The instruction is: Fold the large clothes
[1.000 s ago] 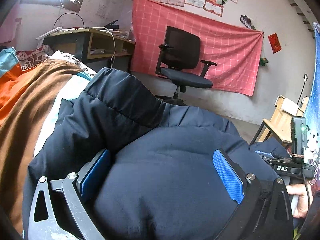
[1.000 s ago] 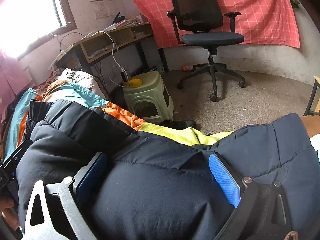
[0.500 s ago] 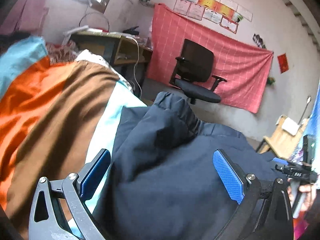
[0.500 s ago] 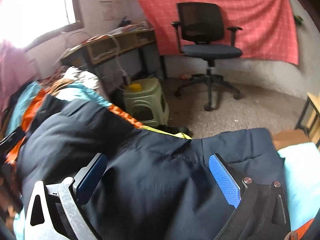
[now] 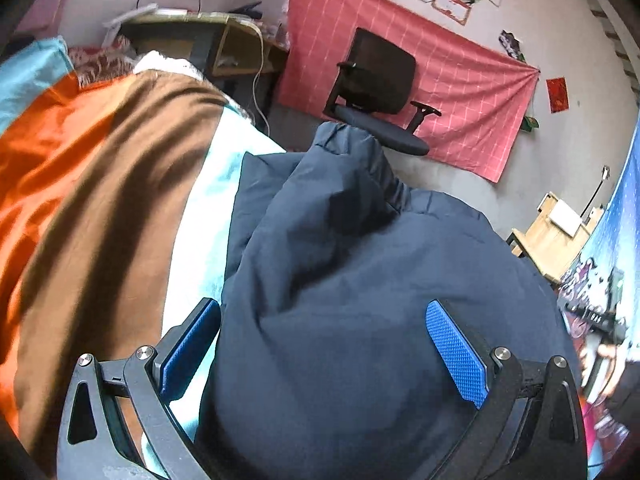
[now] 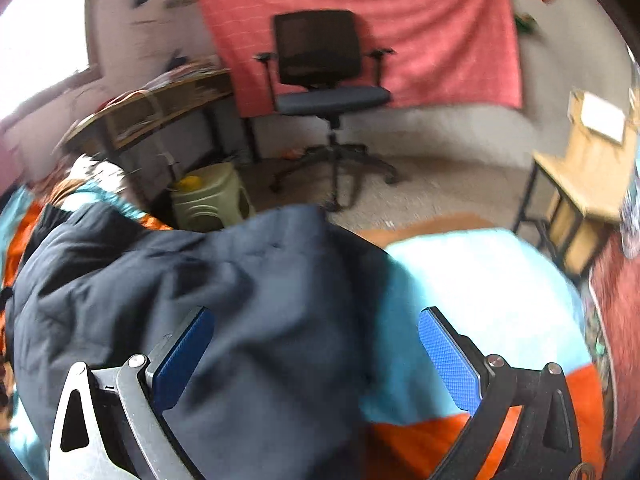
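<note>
A dark navy padded jacket [image 5: 360, 260] lies bunched on a bed cover [image 5: 100, 180] striped in orange, brown and light blue. My left gripper [image 5: 320, 308] is open, its blue pads spread wide over the jacket's bulk, the left pad at the jacket's edge. In the right wrist view the jacket [image 6: 220, 280] fills the left and middle. My right gripper [image 6: 316, 314] is also open, with jacket under its left pad and light blue bed cover [image 6: 480, 280] under its right pad. This view is blurred. A hand [image 5: 600, 368] shows at the far right of the left wrist view.
A black office chair [image 6: 320, 52] stands before a red cloth [image 5: 460, 92] on the wall. A cluttered desk [image 5: 200, 36] is at the left, with a pale green stool [image 6: 208, 200] beside the bed. A small wooden table [image 6: 580, 172] stands at the right.
Both views have swung. Jacket now covers less of each view: bed cover shows on the left in the left view and on the right in the right view. Pads stay equally wide apart.
</note>
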`<state>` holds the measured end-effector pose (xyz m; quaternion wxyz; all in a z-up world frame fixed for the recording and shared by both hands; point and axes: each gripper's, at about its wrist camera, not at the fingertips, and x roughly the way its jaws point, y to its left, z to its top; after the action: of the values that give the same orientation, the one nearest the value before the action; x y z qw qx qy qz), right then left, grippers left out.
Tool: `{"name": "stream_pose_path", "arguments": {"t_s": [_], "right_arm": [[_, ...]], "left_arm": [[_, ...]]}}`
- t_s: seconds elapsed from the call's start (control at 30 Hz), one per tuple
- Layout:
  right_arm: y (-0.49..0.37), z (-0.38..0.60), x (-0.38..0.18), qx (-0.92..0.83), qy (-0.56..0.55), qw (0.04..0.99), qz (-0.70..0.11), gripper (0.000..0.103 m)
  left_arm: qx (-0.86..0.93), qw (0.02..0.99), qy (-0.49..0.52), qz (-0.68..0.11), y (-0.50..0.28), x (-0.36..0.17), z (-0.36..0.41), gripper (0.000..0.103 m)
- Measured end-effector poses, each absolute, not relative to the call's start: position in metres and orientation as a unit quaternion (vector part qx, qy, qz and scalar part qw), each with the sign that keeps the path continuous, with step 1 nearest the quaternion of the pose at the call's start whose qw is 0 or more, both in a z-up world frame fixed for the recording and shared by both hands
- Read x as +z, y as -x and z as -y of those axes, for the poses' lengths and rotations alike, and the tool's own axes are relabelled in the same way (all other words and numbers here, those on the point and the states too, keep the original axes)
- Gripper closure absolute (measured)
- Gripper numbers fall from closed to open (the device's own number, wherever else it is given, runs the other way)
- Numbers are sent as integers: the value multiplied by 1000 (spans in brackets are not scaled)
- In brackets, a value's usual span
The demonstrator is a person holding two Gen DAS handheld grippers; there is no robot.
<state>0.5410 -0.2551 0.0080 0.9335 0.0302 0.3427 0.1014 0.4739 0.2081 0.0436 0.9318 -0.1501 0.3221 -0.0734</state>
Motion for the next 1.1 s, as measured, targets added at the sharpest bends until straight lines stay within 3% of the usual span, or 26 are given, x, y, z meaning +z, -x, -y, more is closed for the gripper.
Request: {"name": "stream_pose_path", "arguments": {"t_s": [0.43,0.77,1.1], "right_arm": [[-567,274,-31,142,-45,905,-398,0],[-595,302,-74,221,-181,834,-471,0],[-608,307,-76,250,-215,809,-486,0]], "left_arm": [[-106,909,188,-357,-493,26,-231,2],[-162,885,239,-366,-498,11,-255,1],[-195,860,231,-411,-498,22,-281,1]]}}
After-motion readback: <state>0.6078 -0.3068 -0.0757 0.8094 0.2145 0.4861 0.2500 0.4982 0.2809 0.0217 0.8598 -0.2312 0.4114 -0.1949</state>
